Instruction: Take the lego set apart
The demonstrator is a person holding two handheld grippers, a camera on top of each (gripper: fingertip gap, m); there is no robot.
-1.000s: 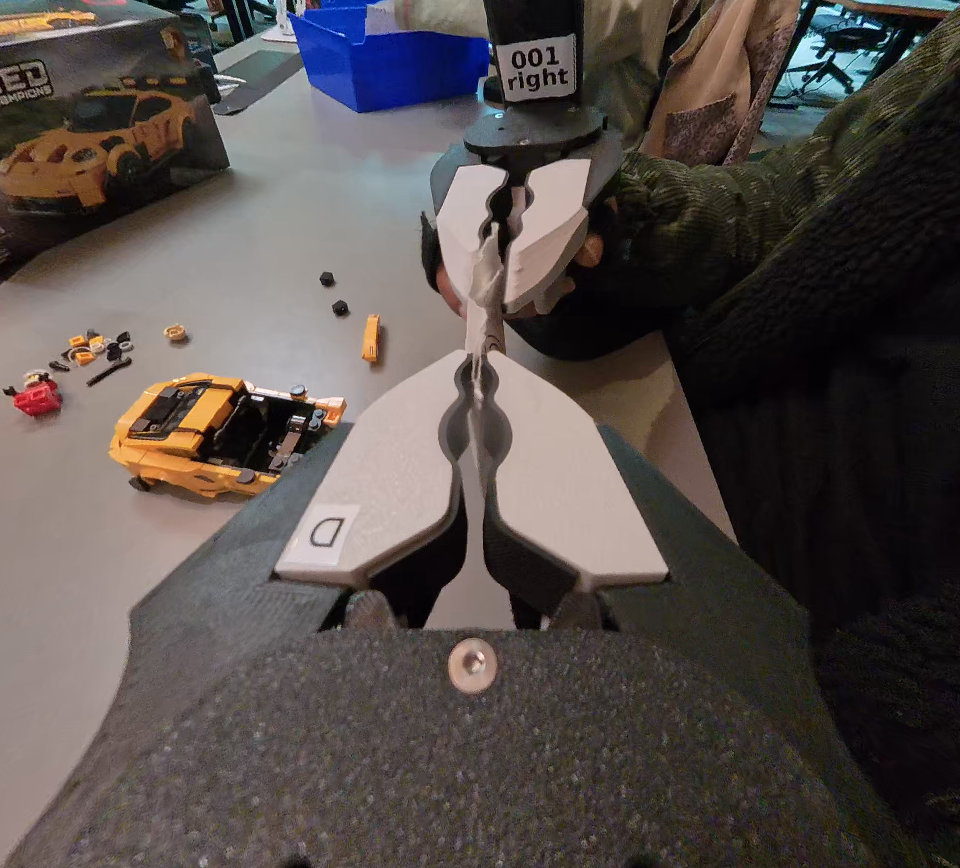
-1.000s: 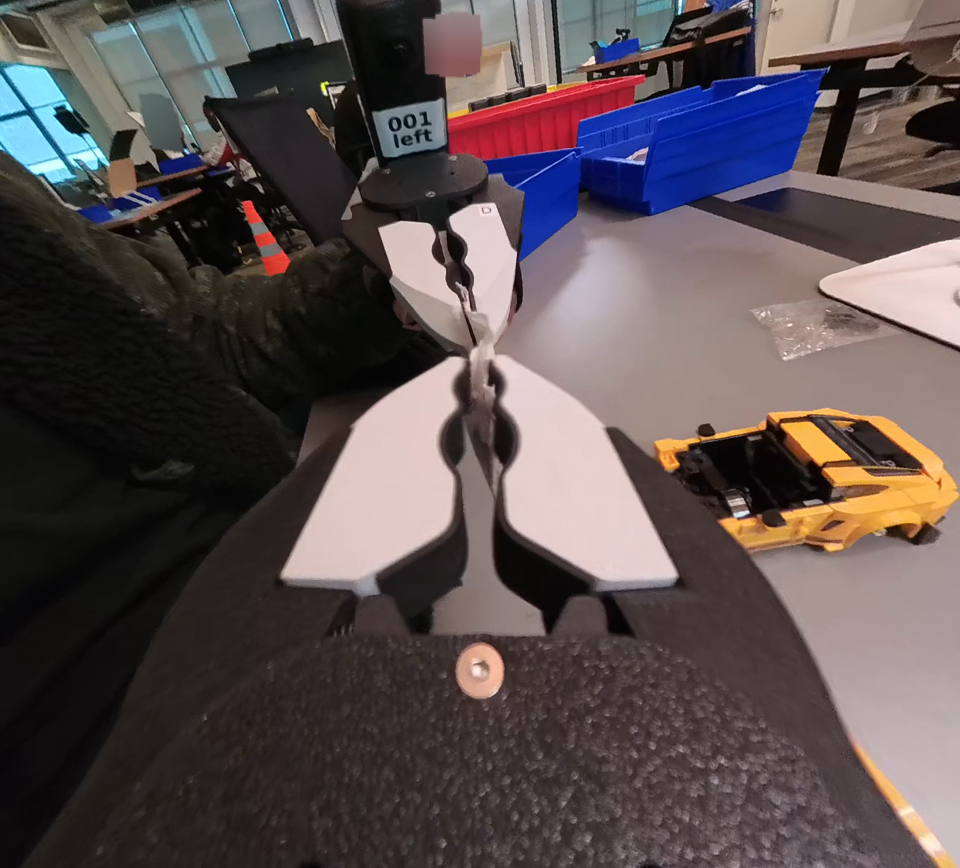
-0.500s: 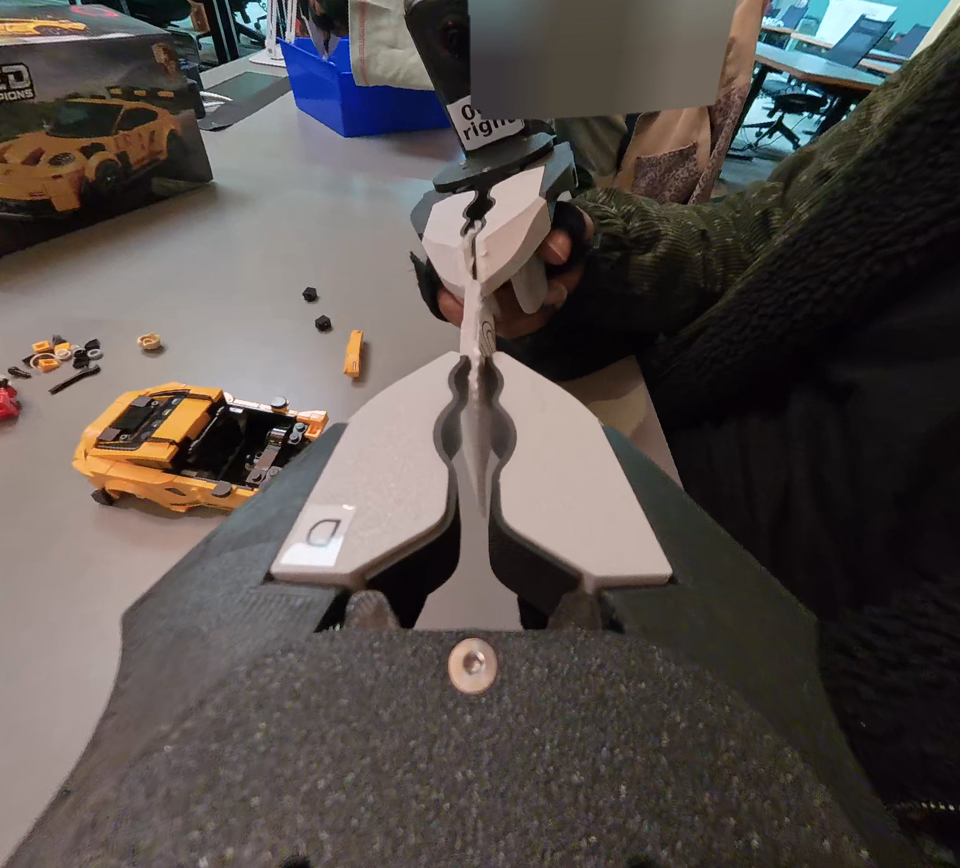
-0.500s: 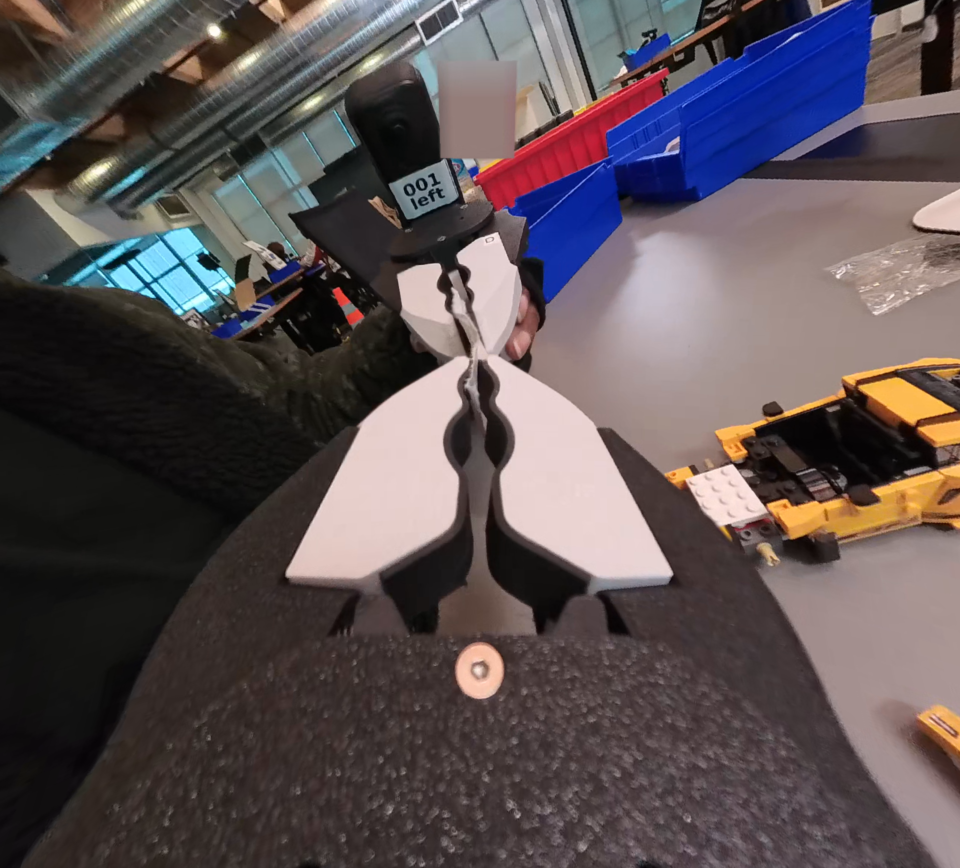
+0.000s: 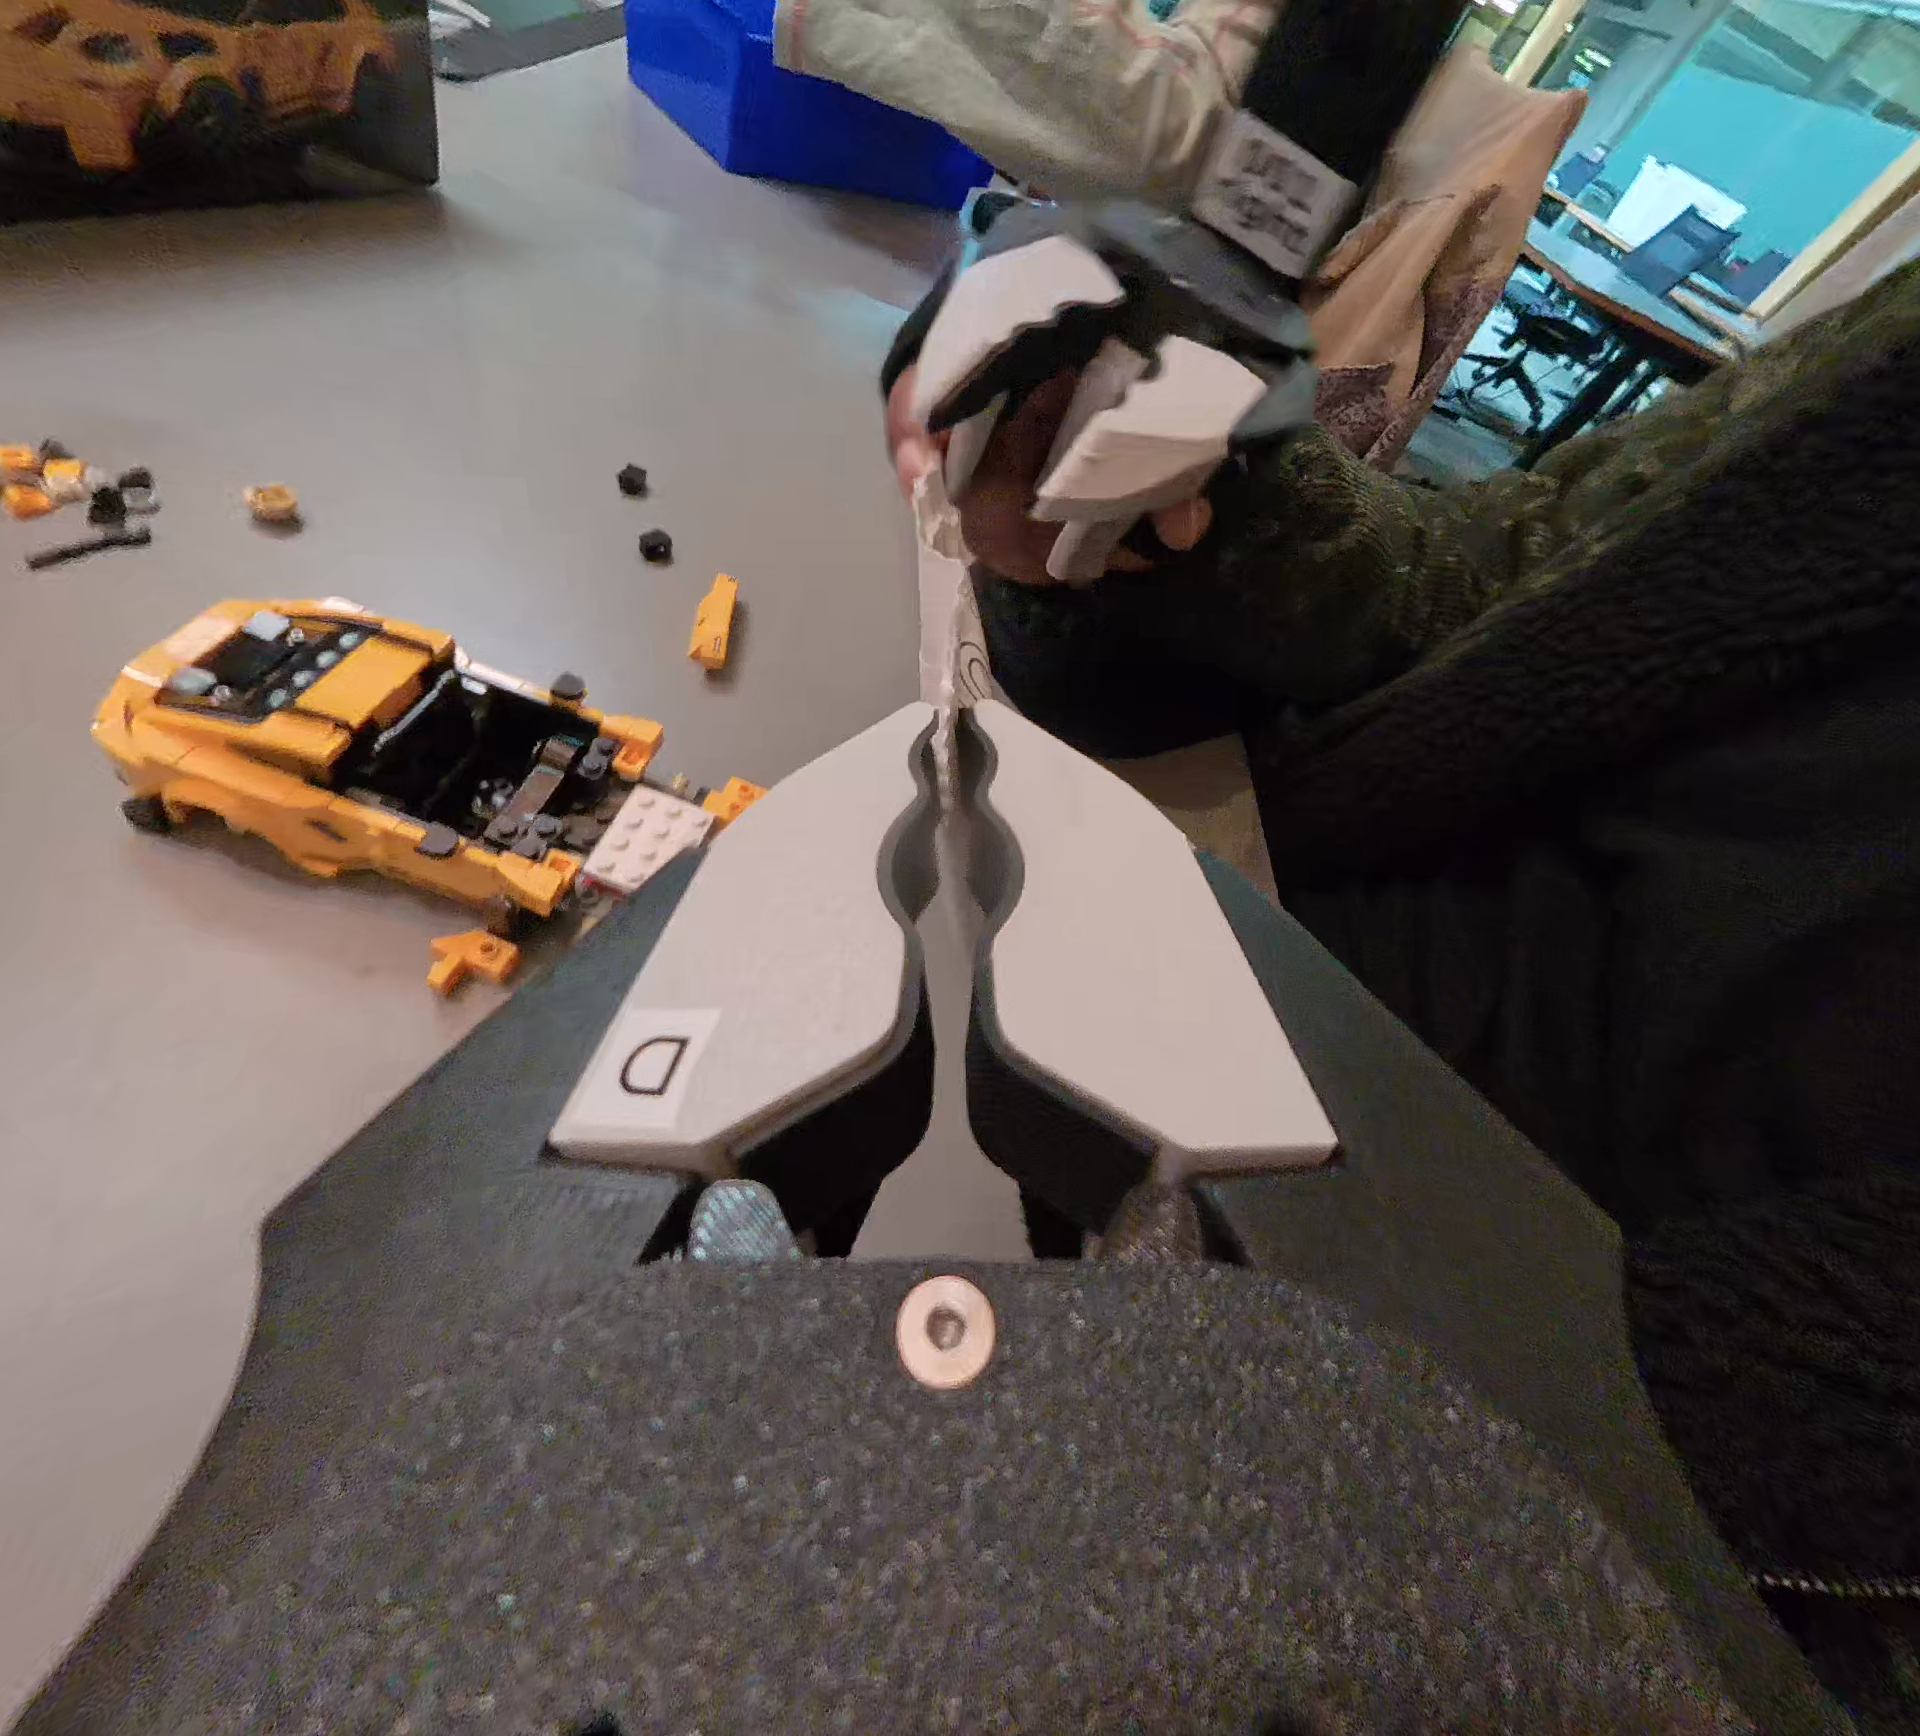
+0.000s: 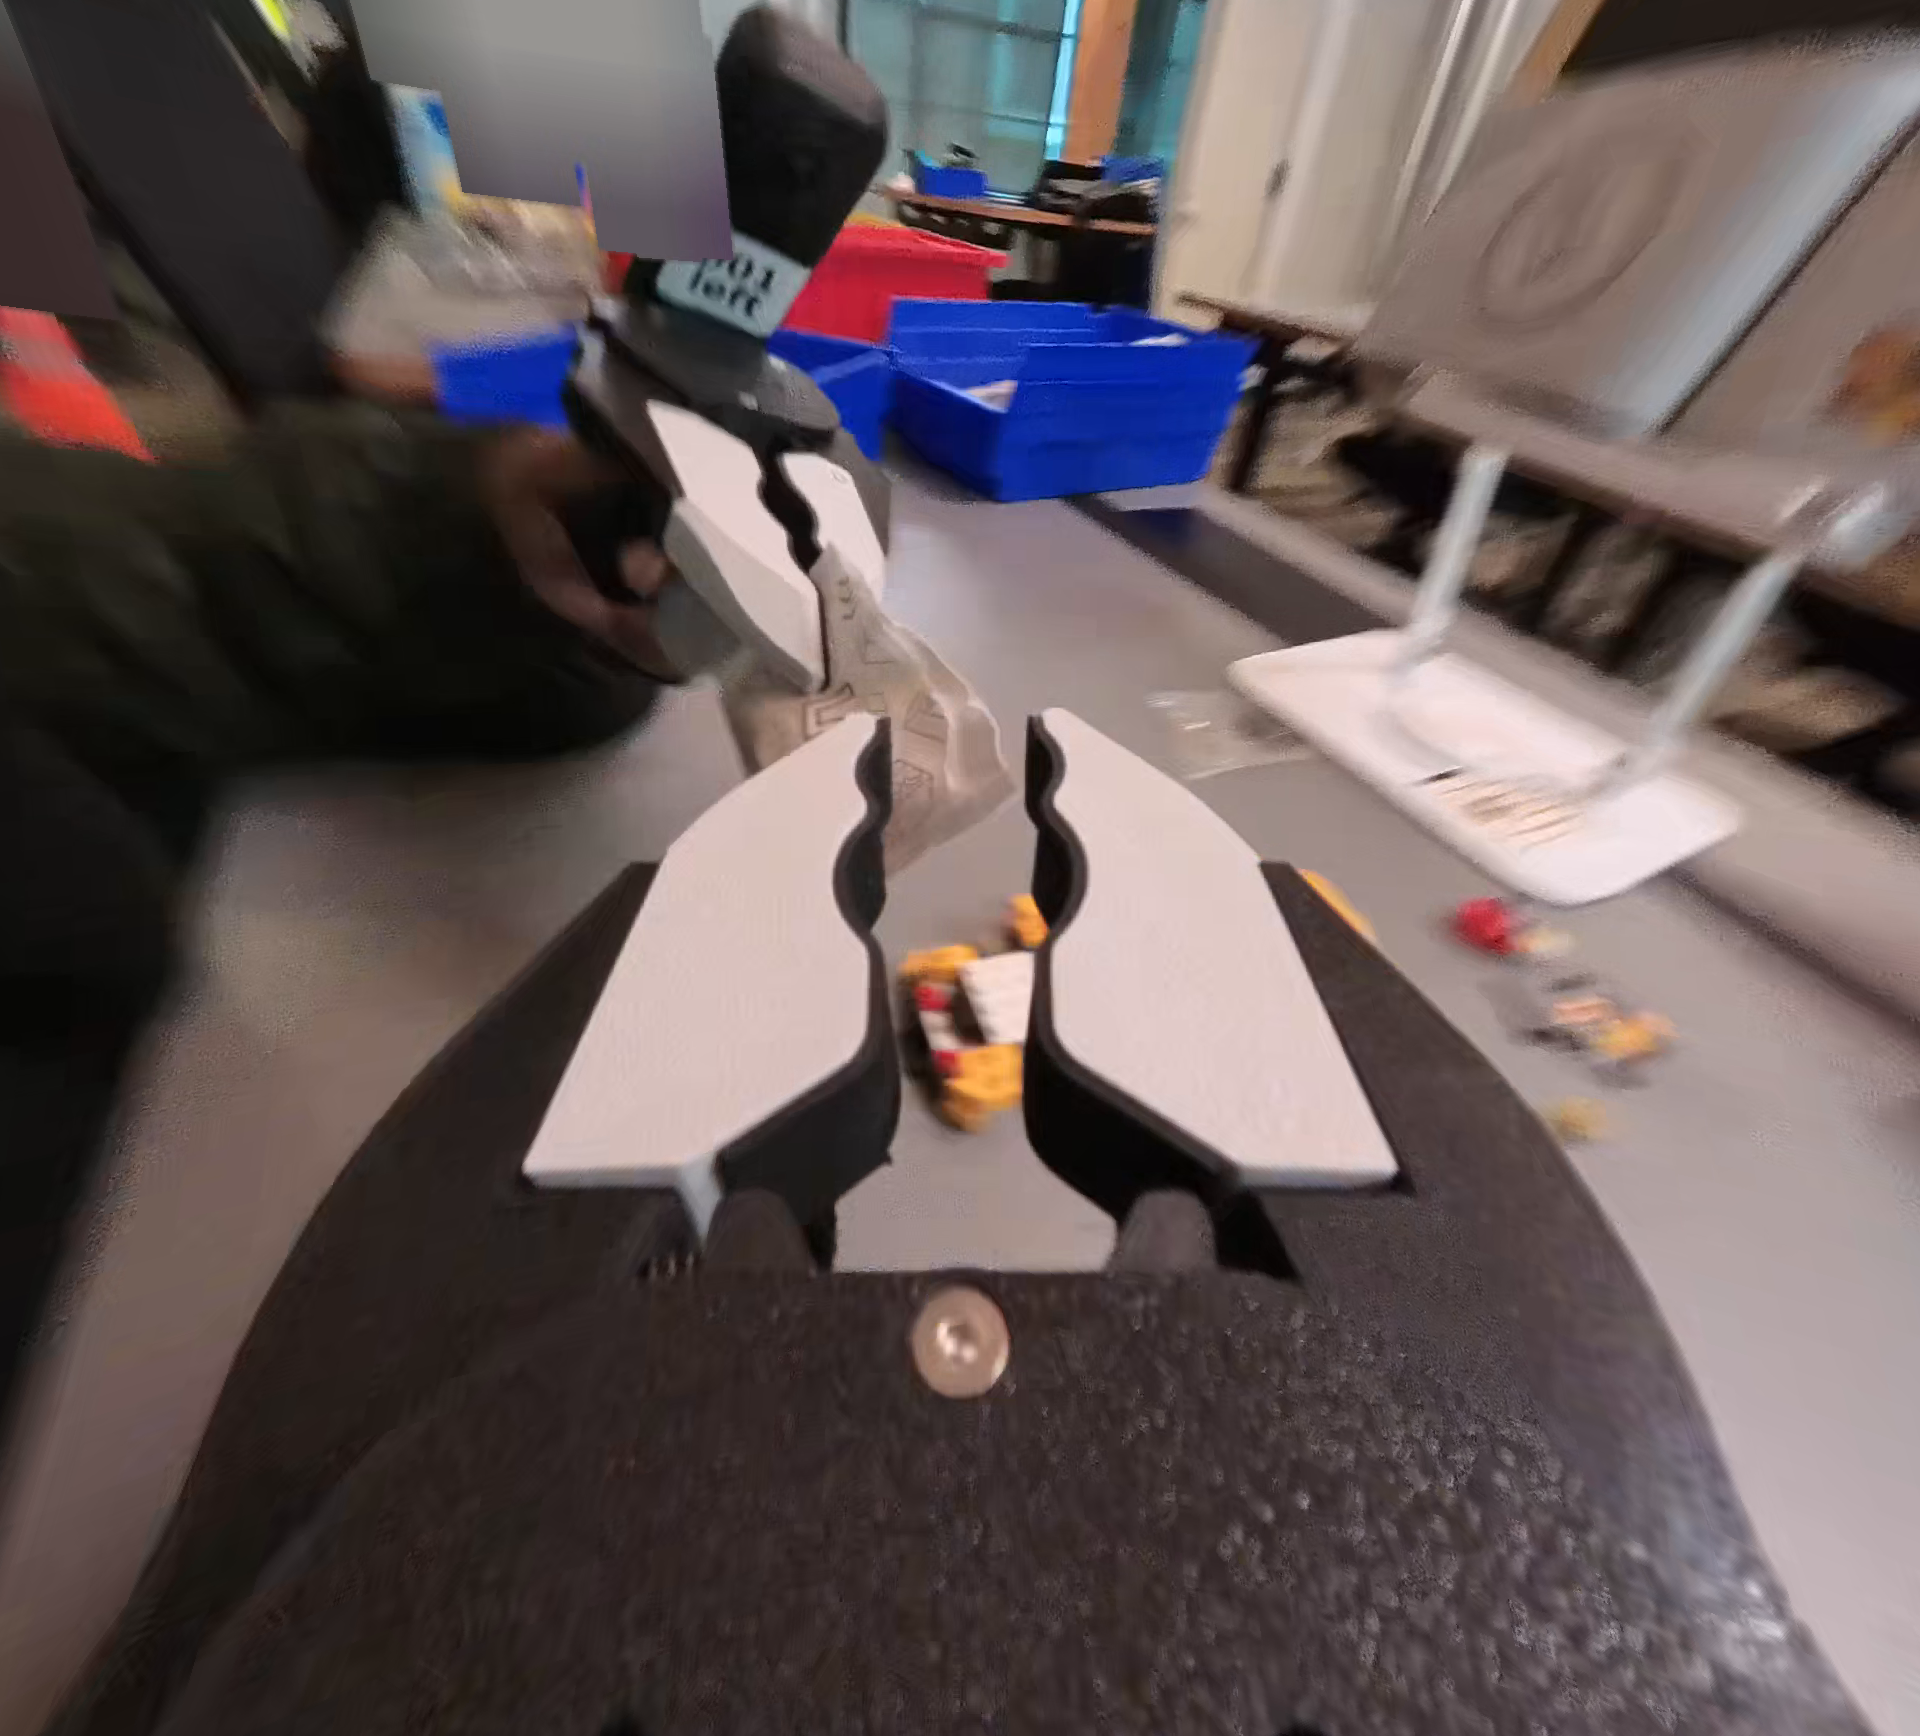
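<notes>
My left gripper (image 5: 948, 722) is shut on a thin grey-white printed sheet (image 5: 940, 606) that sticks up from its tips. My right gripper (image 6: 956, 736) is open and empty; the sheet (image 6: 914, 741) hangs just beyond its fingertips. In the left wrist view the right gripper (image 5: 987, 465) stands open just above the sheet's top edge. In the blurred right wrist view the left gripper (image 6: 816, 621) pinches the sheet. The partly stripped yellow lego car (image 5: 353, 751) lies on the grey table, with a white plate (image 5: 649, 839) at its rear. It also shows between my right fingers (image 6: 966, 1032).
Loose pieces lie around the car: an orange bracket (image 5: 473, 957), an orange bar (image 5: 714, 634), two black bits (image 5: 652, 543), a small pile (image 5: 73, 491). The set's box (image 5: 208, 24) and a blue bin (image 5: 769, 97) stand behind. A white stand (image 6: 1455, 751) is at right. Some 6 cm of space lies between my two pairs of fingers.
My right gripper has opened, let go of the sheet and swung aside. My left gripper still holds the sheet. Both views have shifted toward the car.
</notes>
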